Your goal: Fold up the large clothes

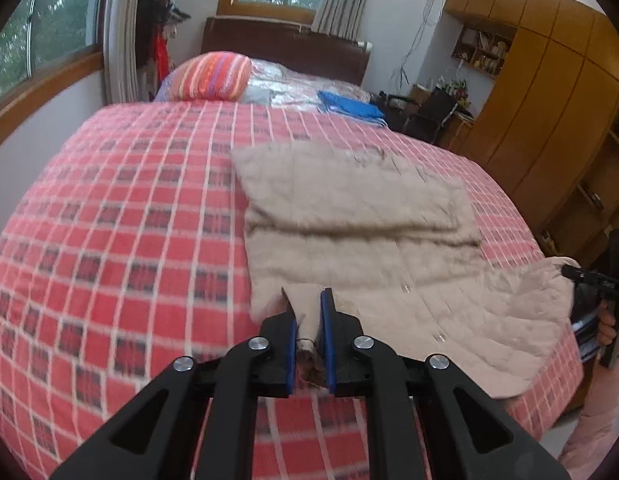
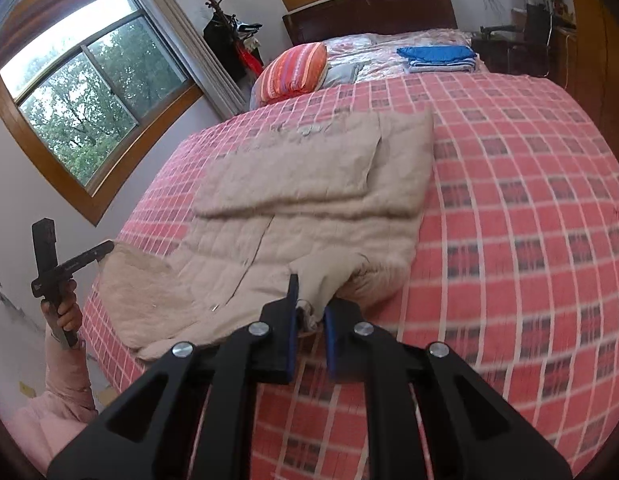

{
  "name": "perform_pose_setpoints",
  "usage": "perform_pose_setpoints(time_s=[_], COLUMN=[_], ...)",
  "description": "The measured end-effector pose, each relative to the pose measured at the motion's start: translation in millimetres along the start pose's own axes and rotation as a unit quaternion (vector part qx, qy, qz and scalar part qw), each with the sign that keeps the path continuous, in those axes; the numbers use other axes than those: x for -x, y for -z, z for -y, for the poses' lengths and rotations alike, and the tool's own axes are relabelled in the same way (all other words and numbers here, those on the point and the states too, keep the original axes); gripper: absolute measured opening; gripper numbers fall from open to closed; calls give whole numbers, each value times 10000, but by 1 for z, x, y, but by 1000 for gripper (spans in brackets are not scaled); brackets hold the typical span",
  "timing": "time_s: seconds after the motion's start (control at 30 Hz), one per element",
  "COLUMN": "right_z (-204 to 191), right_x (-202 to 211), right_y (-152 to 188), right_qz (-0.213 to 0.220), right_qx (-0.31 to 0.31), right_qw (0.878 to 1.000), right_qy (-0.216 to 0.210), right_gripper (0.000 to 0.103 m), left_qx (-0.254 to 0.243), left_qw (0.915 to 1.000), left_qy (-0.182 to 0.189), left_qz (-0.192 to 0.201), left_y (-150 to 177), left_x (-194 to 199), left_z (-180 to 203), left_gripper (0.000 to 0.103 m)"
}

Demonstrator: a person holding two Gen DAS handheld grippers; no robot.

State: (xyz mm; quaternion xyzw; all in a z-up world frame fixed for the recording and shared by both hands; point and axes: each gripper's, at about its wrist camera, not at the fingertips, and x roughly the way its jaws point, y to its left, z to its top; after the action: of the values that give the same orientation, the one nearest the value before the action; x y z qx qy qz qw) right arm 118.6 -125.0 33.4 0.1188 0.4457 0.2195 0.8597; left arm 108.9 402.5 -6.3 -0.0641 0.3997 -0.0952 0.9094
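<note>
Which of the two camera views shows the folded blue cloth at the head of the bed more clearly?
The right wrist view. There the folded blue cloth lies flat and sharp, and paler layers show beneath it. In the left wrist view the same cloth is smaller, seen at a slant, and its layers are hard to tell apart.

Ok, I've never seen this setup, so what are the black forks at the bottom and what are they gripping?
They are two hand-held grippers, no robot arm. Each picture comes from a fisheye camera looking along one gripper's fingers. The left gripper and right gripper each pinch the near edge of a beige quilted coat, partly folded on the red checked bedspread. In the right view, the person's other hand shows holding the left tool. Farther back lie a striped orange pillow and folded blue cloth.
</note>
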Motion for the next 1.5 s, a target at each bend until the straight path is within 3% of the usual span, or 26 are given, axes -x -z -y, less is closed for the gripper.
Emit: perform_pose_setpoints(time_s=[0.27,0.5,0.9,1.3,1.4,1.5], right_z=[23,52,99,138,143,142], right_x=[-28,-57,-133,-198,-201,-188], right_y=[-62,-98,-148,-153,-150,-146], right_qz=[9,-60,-474,-887,-890,-815], right_qx=[-295,-672,-1282,-1752,-1824,-1801], right_qw=[9996,9977,9906,9804,9792,9802], right_qy=[12,11,83,126,58,-81], right_gripper=[9,10,10,11,19,31], left_qx=[412,769,1218,1420,1463,1597], left_qw=[9991,9968,9895,9832,9830,9827], left_qy=[-70,-201,-568,-630,-531,-199], left_qz=[97,59,-524,-955,-978,-920], left_y=[-61,-88,-121,-127,-127,-126], left_x=[-49,-93,-190,-250,-249,-235], left_z=[-19,-36,-68,-83,-84,-89], left_gripper=[11,11,11,11,14,28])
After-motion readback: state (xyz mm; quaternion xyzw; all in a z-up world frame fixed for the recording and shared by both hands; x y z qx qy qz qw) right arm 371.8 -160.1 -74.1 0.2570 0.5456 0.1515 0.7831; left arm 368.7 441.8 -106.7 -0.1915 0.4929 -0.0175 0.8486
